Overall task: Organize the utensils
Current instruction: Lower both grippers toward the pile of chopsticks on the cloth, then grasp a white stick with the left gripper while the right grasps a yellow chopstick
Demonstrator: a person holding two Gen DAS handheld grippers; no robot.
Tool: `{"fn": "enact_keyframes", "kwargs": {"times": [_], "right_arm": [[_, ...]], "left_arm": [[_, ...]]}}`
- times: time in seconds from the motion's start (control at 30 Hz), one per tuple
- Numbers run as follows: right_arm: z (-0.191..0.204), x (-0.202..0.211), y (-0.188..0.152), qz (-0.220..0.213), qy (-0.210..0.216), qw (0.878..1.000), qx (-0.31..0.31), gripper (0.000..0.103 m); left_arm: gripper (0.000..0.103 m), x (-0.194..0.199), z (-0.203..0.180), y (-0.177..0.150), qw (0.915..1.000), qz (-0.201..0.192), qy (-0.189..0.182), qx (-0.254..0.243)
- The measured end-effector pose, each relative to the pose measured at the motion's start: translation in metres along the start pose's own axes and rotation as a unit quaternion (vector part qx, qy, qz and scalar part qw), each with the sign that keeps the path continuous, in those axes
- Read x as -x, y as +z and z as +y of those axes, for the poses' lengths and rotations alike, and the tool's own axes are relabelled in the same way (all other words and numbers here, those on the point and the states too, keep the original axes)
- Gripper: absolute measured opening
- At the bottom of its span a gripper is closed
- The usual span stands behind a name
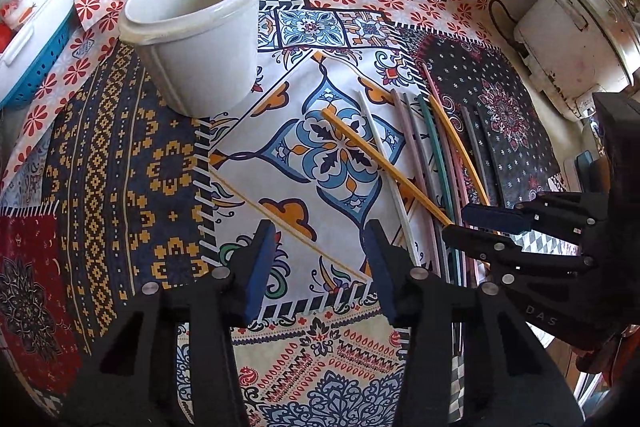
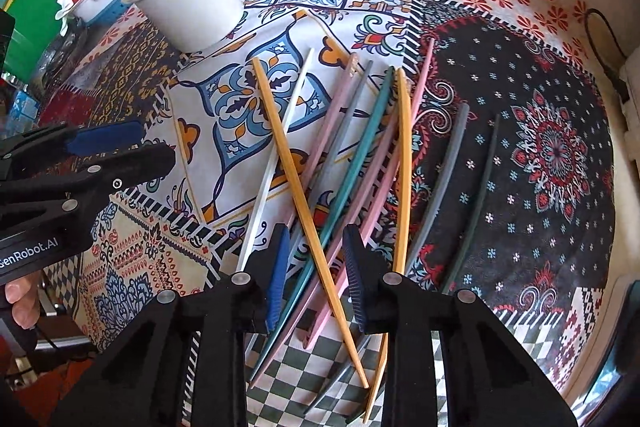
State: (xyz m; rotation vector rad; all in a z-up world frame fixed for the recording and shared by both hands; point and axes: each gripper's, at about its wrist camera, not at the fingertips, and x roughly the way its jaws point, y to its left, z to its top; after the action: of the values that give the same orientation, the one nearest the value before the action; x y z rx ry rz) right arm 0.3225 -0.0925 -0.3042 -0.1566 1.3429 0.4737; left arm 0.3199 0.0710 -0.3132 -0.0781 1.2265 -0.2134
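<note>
Right now both grippers point steeply down at a table spread with a patchwork-patterned tablecloth (image 1: 120, 155). A loose scatter of coloured chopsticks lies on the cloth, and a white plastic tub (image 1: 200, 27) stands upright and empty further back, well apart from them.

From the left wrist view, the left gripper (image 1: 320, 255) hangs over a bare white-and-blue stretch of the cloth. Its blue-padded jaws stand partly apart with nothing between them except the printed pattern; the nearest utensil, a white chopstick (image 1: 384, 163), runs just beside the right-hand finger. The right gripper (image 1: 464, 227) shows at the right edge of this view, low over the near ends of the sticks.

From the right wrist view, the right gripper (image 2: 318, 259) sits directly above the crossing sticks. Its jaws are narrowed but a gap remains, and several sticks pass through that gap: a yellow chopstick (image 2: 288, 163) lying diagonally on top, a teal chopstick (image 2: 352, 171) and a pink chopstick (image 2: 372, 195) beneath it. Whether the pads actually press on any of them cannot be told. A second yellow chopstick (image 2: 404, 155) lies just right of the jaws, and a grey chopstick (image 2: 448, 179) and a dark green chopstick (image 2: 480, 187) lie apart on the dark floral patch

At the far left a blue basket (image 1: 36, 67) sits by the cloth's edge
</note>
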Motion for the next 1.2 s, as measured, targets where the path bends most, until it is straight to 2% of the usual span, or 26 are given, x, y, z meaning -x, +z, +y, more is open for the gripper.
{"fn": "enact_keyframes", "kwargs": {"times": [0.17,0.3,0.43,0.57,0.73,0.9,1.0,1.07,1.2], "right_arm": [[0.004,-0.006,0.011,0.014,0.005,0.999,0.029,0.015],[0.011,-0.012,0.02,0.021,0.004,0.998,0.051,0.007],[0.017,-0.017,0.025,0.019,-0.002,0.998,0.067,0.006],[0.009,-0.014,0.023,0.011,0.009,0.999,0.037,0.006],[-0.024,0.008,0.017,-0.013,0.015,1.0,-0.006,0.006],[-0.032,0.027,0.009,-0.03,0.016,0.999,-0.028,0.006],[-0.035,0.029,0.008,-0.028,0.015,0.999,-0.029,0.006],[-0.036,0.026,0.007,-0.021,0.013,0.999,-0.029,0.006],[-0.036,0.018,0.005,-0.003,0.01,1.0,-0.024,0.006]], "left_arm": [[0.041,-0.017,-0.006,0.005,0.9995,0.028,0.002,-0.013],[0.034,-0.029,-0.006,0.009,0.9984,0.052,-0.019,-0.011],[0.029,-0.039,-0.011,0.014,0.9971,0.067,-0.031,-0.019],[0.025,-0.04,-0.019,0.018,0.9957,0.07,-0.057,-0.02],[0.019,-0.051,-0.035,0.026,0.9935,0.083,-0.072,-0.03],[0.018,-0.051,-0.048,0.025,0.9948,0.067,-0.051,-0.057],[0.007,-0.052,-0.057,0.024,0.9942,0.057,-0.022,-0.088],[0.007,-0.054,-0.06,0.024,0.9929,0.058,-0.02,-0.102],[0.004,-0.053,-0.048,0.025,0.9927,0.069,-0.023,-0.097]]}}
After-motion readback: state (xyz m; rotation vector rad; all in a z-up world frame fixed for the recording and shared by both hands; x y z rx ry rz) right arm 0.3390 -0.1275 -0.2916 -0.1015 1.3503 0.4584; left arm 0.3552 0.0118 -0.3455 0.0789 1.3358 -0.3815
